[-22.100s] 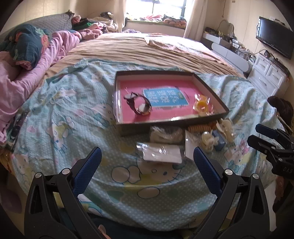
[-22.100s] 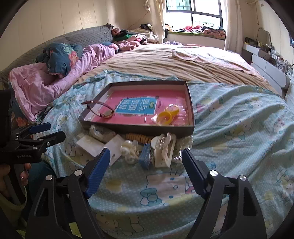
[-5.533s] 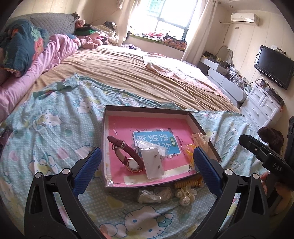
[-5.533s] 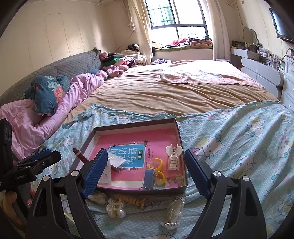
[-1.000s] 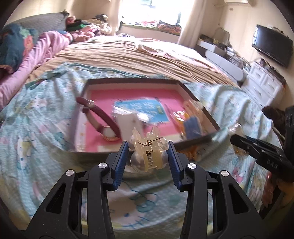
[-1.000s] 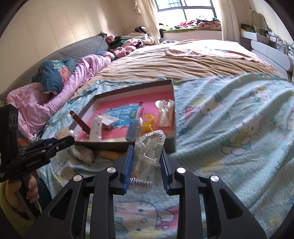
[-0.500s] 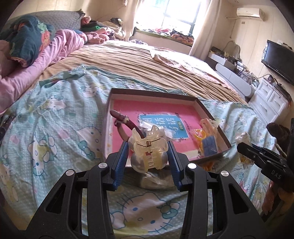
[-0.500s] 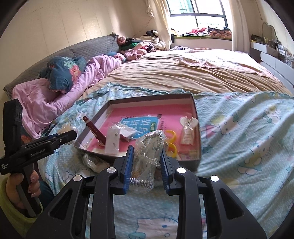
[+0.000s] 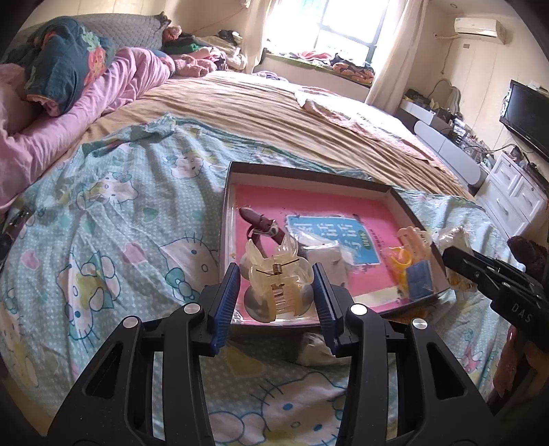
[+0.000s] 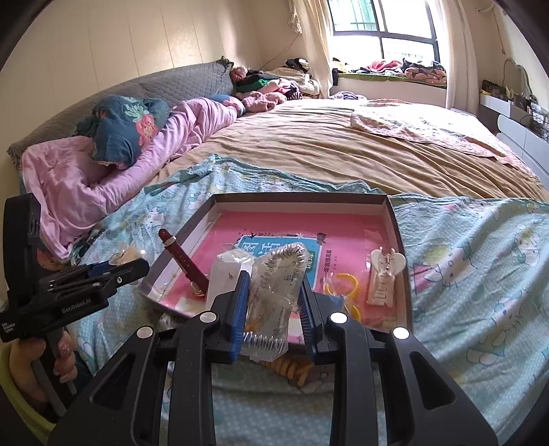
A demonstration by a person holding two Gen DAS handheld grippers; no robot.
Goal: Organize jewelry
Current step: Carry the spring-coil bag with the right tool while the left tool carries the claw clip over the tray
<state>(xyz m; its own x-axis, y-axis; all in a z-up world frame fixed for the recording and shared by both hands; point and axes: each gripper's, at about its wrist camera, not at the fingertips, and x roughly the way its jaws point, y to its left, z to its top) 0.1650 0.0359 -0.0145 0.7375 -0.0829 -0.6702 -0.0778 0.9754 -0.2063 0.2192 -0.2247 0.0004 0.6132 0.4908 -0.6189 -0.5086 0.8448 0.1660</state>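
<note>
Daylight floods in from the window [image 9: 329, 31], which is blown out to white glare. Both fisheye views curve strongly and darken at the corners; the bed [image 10: 343, 154] stays bright and sharp.

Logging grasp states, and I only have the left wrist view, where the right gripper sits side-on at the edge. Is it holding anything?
Observer: Yes. The right gripper is shut on a clear plastic packet with a silvery coil inside.
Operator: Is the packet inside the box?
Observer: No. It is held up at the near edge of the box.
Operator: Anything lying under it?
Observer: A yellow spiral hair tie lies on the sheet, just outside that edge.
</note>
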